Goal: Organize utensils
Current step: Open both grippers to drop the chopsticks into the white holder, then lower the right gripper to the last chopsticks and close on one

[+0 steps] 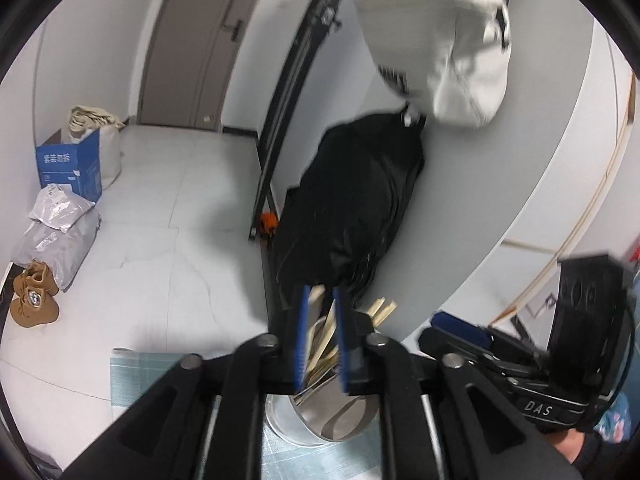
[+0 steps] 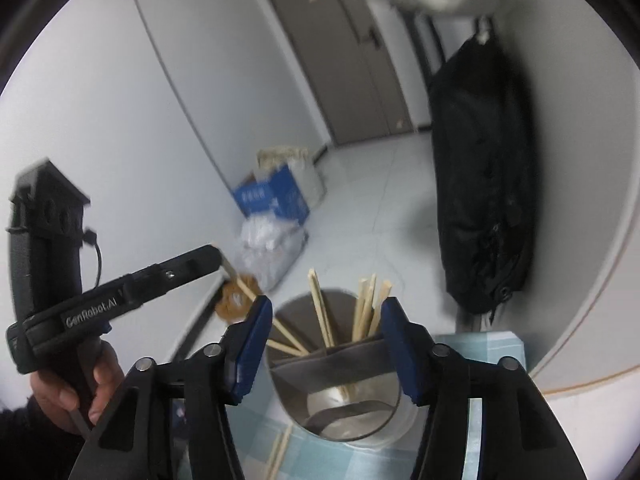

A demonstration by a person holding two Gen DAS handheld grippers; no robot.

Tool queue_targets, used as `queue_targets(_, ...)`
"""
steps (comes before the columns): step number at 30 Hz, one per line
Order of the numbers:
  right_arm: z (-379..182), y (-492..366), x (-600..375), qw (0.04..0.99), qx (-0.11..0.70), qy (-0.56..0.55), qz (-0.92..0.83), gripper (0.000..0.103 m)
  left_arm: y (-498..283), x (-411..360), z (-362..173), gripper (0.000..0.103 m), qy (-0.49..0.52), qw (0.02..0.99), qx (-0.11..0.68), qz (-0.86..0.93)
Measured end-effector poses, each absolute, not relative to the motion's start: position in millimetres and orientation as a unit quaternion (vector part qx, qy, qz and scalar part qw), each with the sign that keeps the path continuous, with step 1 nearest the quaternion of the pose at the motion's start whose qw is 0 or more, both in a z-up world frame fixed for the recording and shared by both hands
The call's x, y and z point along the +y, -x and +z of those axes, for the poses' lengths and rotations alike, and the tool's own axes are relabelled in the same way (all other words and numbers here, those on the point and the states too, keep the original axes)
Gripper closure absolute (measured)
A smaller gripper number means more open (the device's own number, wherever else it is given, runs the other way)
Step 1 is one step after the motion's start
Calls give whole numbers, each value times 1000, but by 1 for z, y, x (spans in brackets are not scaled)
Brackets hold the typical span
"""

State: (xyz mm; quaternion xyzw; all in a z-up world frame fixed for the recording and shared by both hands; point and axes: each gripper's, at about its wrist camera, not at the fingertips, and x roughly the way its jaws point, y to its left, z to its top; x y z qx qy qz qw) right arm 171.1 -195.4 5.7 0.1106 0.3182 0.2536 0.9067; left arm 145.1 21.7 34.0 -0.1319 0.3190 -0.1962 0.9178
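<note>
The left gripper (image 1: 322,336) is hovering over the metal holder (image 2: 340,404), its two blue pads standing slightly apart. Chopsticks (image 1: 326,340) are showing in the gap between the pads; whether the pads are pressing on any of them cannot be told. The right gripper (image 2: 326,350) is pointing down at the same holder from just in front, its two jaws standing well apart with nothing pressed between them. One holder is in view, a shiny cylinder with a dark divider across its mouth, sitting on a pale blue checked mat (image 2: 476,344). About seven chopsticks are standing or leaning inside it: one upright left of centre, a cluster of about four on the right, and two leaning low toward the left rim. At least one more loose chopstick (image 2: 280,448) is lying on the mat below the right gripper's left jaw. Beyond the holder, one black bag (image 2: 480,184) is hanging against the wall.
</note>
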Motion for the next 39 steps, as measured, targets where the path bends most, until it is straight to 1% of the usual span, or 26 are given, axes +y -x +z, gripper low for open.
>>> queue_targets(1,9,-166,-199,909,311,-114,253,46,-138,24,40,81,134,922,312,-187)
queue_targets(2,12,-161,-201,911,307,-115,251,46,-135,24,43,70,133,924,308,-182)
queue_targets(3,15,-156,-203,912,303,-118,250,46,-130,25,46,61,135,927,301,-178)
queue_targets(7,24,-138,-206,918,288,-116,248,46,-114,24,52,58,142,933,290,-161)
queue_targets(10,29,-123,-207,921,275,-121,248,41,-111,26,49,56,145,936,285,-149)
queue_targets(11,30,-118,-207,922,270,-123,247,40,-108,27,48,49,142,937,286,-142)
queue_targets(12,31,-113,-207,923,266,-124,247,37,-104,27,48,44,142,938,284,-137)
queue_targets(14,32,-105,-206,925,259,-125,248,33,-94,29,46,43,144,942,275,-128)
queue_targets(16,33,-96,-204,927,251,-123,251,32,-87,30,43,40,137,945,276,-113)
queue_targets(18,32,-88,-202,928,245,-120,253,28,-81,31,42,38,133,947,273,-103)
queue_targets(20,32,-80,-199,929,239,-119,255,27,-75,31,38,36,119,951,273,-81)
queue_targets(26,21,-65,-191,930,234,-114,259,19,-58,37,23,35,103,955,276,-40)
queue_targets(28,16,-61,-188,932,233,-109,255,18,-51,40,16,28,103,956,274,-31)
queue_targets(29,13,-59,-186,932,232,-107,256,18,-47,42,13,22,102,956,273,-26)
queue_targets(36,-17,-53,-172,930,244,-86,261,18,-39,49,-20,21,100,955,279,5)
queue_targets(39,-34,-54,-163,926,264,-77,260,18,-39,54,-33,21,103,955,279,22)
